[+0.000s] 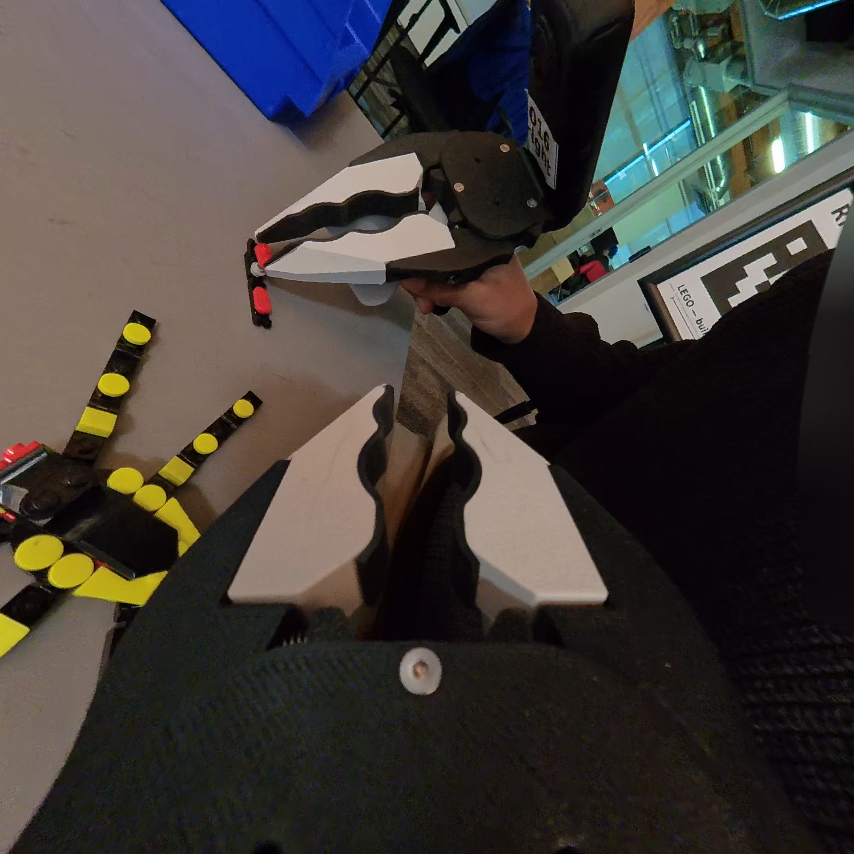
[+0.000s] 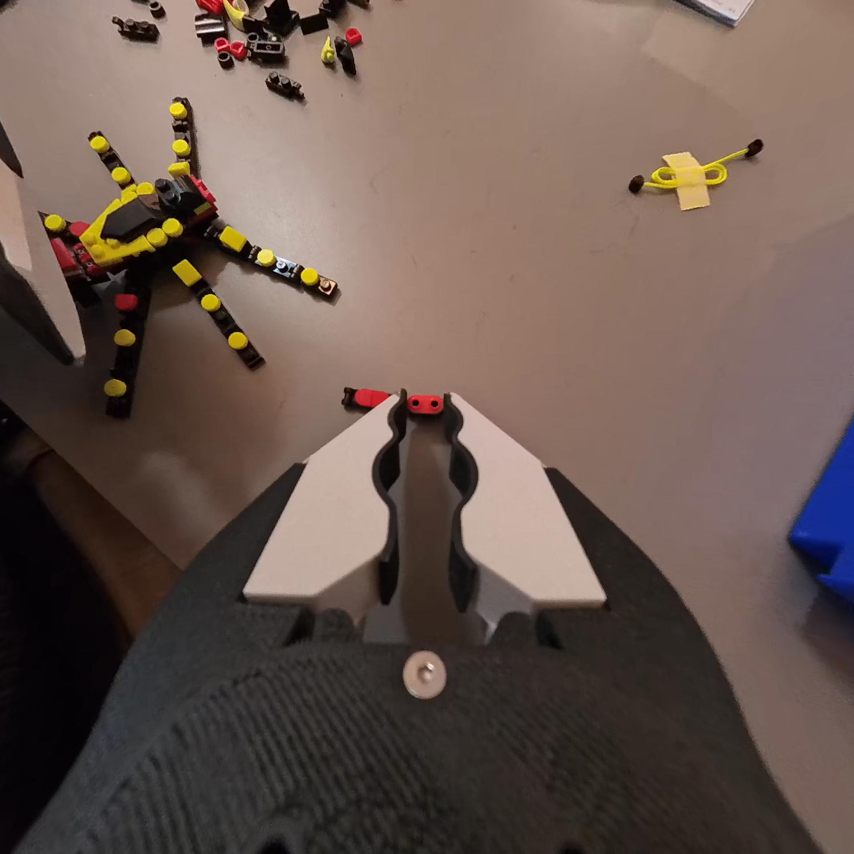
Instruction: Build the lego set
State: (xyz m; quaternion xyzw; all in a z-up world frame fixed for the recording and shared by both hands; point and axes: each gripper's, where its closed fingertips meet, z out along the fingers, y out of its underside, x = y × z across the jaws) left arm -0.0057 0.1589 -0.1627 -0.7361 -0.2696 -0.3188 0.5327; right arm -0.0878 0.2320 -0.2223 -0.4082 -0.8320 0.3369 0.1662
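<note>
A black and yellow spider-like lego model [image 2: 138, 222] lies on the grey table at the left; it also shows in the left wrist view [image 1: 92, 508]. My right gripper [image 2: 424, 398] is shut on a small red piece [image 2: 425, 403] at the table surface. In the left wrist view that gripper [image 1: 261, 259] presses the red piece [image 1: 263, 253] against a short black strip [image 1: 259, 286] that carries another red tile [image 1: 261, 298]. My left gripper [image 1: 420, 397] is open and empty, held off the table's edge, to the right of the model.
Several loose black, red and yellow pieces [image 2: 277, 32] lie at the far side. A yellow cord with tape [image 2: 688, 178] lies to the right. A blue bin [image 2: 827, 531] stands at the right edge and shows in the left wrist view [image 1: 286, 46]. The table edge [image 1: 406, 351] runs near the left gripper. My right fingertips sit around 12 centimeters from my left ones.
</note>
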